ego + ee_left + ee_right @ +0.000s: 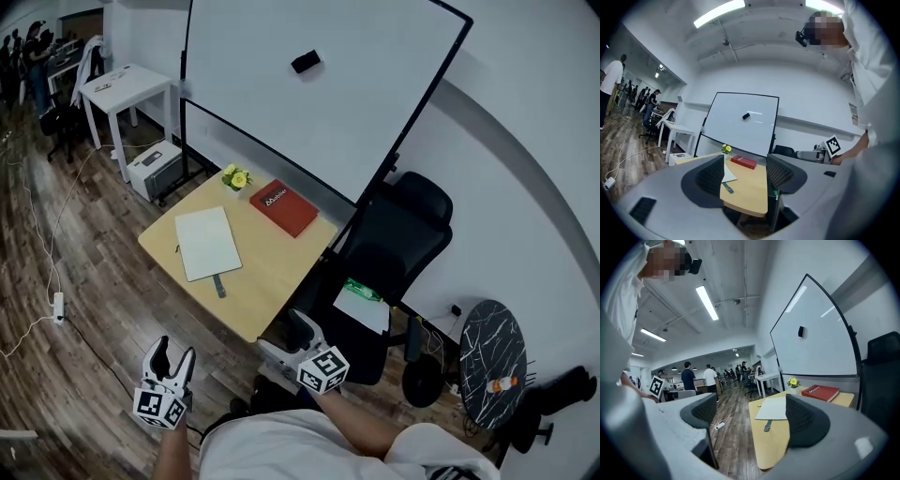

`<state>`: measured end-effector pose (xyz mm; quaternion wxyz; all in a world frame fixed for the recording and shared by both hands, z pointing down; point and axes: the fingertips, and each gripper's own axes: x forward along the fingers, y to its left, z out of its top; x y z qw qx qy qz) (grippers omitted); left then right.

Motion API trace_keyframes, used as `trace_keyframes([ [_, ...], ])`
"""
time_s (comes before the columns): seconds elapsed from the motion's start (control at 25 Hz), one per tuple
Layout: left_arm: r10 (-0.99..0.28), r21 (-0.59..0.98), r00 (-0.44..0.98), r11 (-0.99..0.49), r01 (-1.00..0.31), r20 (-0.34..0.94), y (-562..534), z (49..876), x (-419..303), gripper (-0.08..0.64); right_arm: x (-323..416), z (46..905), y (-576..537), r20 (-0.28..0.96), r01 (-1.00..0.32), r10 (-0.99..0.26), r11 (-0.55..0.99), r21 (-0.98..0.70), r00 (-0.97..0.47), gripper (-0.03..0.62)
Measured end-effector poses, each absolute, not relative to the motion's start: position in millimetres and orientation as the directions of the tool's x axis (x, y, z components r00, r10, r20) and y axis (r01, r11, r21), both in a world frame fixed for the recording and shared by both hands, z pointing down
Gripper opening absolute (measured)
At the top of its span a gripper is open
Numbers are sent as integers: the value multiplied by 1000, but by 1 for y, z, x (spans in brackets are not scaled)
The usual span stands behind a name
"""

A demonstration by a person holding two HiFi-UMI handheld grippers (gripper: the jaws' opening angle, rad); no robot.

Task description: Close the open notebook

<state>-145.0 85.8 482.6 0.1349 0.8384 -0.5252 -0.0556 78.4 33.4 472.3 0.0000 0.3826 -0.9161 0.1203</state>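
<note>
A white notebook (207, 242) lies flat on the wooden desk (272, 281), showing one plain white face. Just in front of it lies a small grey object (218, 285). My left gripper (174, 360) hovers over the floor short of the desk, open and empty. My right gripper (298, 330) is off the desk's near corner, also open and empty. Between the open jaws of the left gripper (745, 174) I see the notebook (728, 174) far off. The right gripper (751, 411) likewise frames the notebook (773, 408) from a distance.
A red book (284, 207) and yellow flowers (235, 176) sit at the desk's back. A whiteboard (309, 84) stands behind. A black office chair (403, 234) is right of the desk, with a round black side table (492, 361) beyond. Cables and a power strip (58, 305) lie on the floor.
</note>
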Motion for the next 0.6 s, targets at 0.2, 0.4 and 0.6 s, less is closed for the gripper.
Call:
trace_keyframes([
  [0.2,-888,286,456,-421,-861,63,51,489,-147,273,73,481,-2,93,-706,-706,673,-222,-702,468],
  [0.4,-888,283,451,-412,-866,90,10,500,-148,273,71,492,-47,92,-697,-700,673,-248,-709,468],
  [0.6,-885,314,443,-384,-868,145,-45,523,-136,274,85,509,-100,122,-678,-678,672,-297,-725,468],
])
